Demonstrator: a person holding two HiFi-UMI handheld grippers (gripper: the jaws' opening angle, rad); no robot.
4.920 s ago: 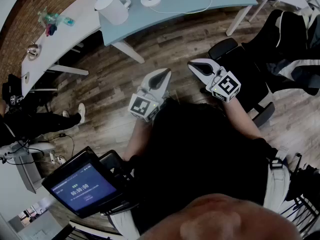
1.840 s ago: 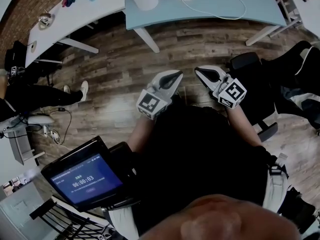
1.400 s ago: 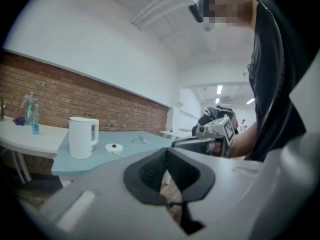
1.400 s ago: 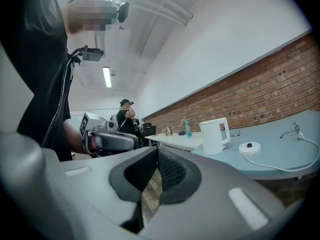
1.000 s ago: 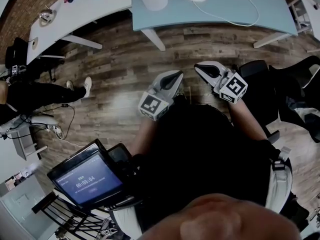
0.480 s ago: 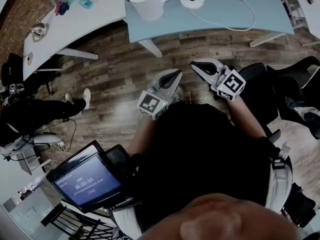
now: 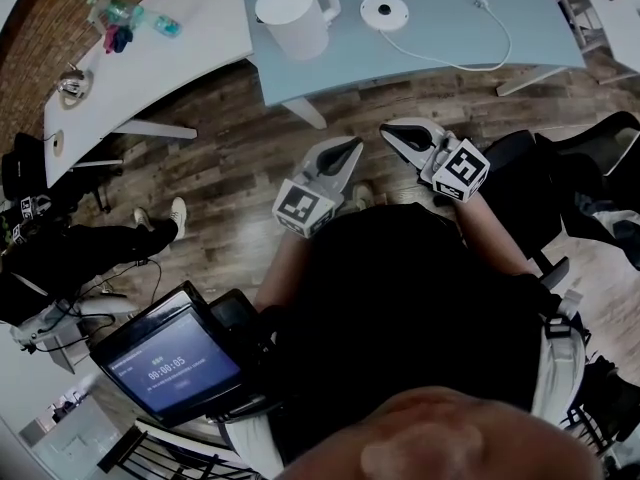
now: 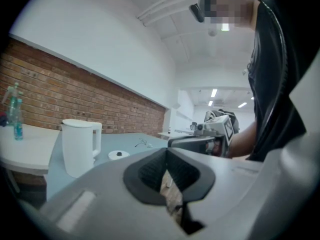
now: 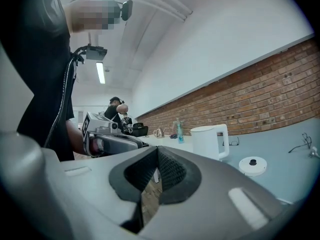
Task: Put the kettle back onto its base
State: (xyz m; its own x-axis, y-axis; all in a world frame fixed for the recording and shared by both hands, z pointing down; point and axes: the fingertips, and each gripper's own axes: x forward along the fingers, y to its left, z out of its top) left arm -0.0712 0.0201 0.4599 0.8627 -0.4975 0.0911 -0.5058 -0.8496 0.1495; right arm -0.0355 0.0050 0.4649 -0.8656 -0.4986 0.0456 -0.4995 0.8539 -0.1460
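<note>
Blue-grey table (image 7: pixel 440 23): white kettle (image 7: pixel 292 18) stands upright near its left end, round white base (image 7: pixel 384 10) lies to the right of it, apart and not touching, and the base's white cable (image 7: pixel 452 64) loops across the top. Adjacent white table (image 7: pixel 175 68), left: a few bottles (image 7: pixel 115 13) at the far end. Both tables stand on a wood-plank floor (image 7: pixel 240 138).

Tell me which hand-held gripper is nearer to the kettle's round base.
Right. The right hand-held gripper points almost straight at the base, short of the table; the left hand-held gripper is farther back and off to the left.
</note>
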